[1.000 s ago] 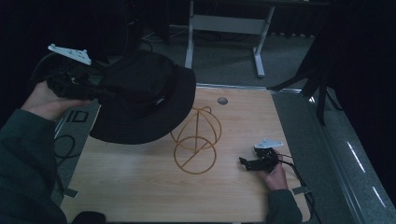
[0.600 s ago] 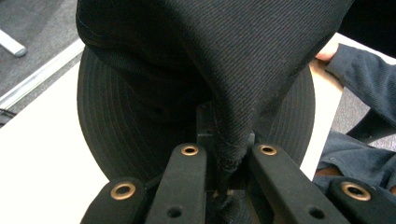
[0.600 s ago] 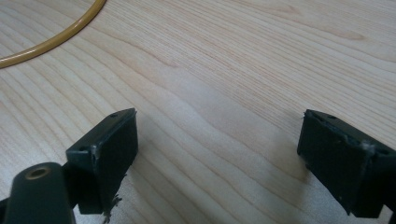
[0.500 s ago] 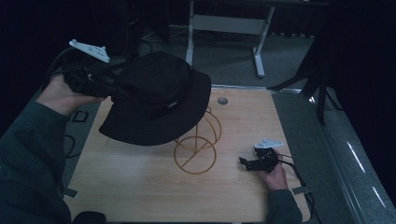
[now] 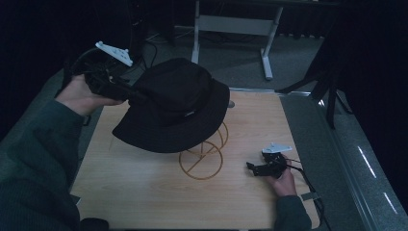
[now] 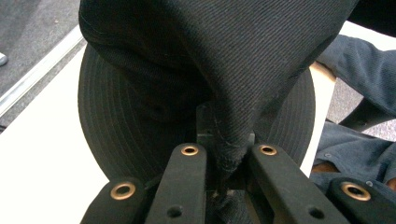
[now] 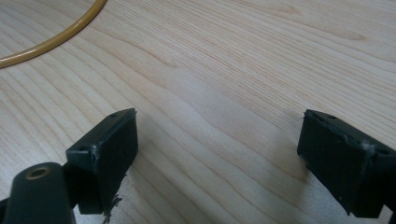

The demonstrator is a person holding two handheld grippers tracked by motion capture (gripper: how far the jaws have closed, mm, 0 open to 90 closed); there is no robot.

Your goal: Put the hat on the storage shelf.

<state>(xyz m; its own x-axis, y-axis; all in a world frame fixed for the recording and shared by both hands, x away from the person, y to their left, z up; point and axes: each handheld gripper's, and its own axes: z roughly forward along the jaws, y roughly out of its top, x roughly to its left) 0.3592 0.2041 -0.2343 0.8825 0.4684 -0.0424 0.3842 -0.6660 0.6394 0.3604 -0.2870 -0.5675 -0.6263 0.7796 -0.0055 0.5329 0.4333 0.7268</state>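
Left jaws pinching black hat (image 5: 175, 103), label unreadable

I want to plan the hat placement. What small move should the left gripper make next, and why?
Probably carry the black fabric bucket hat slightly right and lower it. The left gripper pinches its brim, holding it above and left of the gold wire stand, not seated on it. The right gripper rests open on the wooden table.
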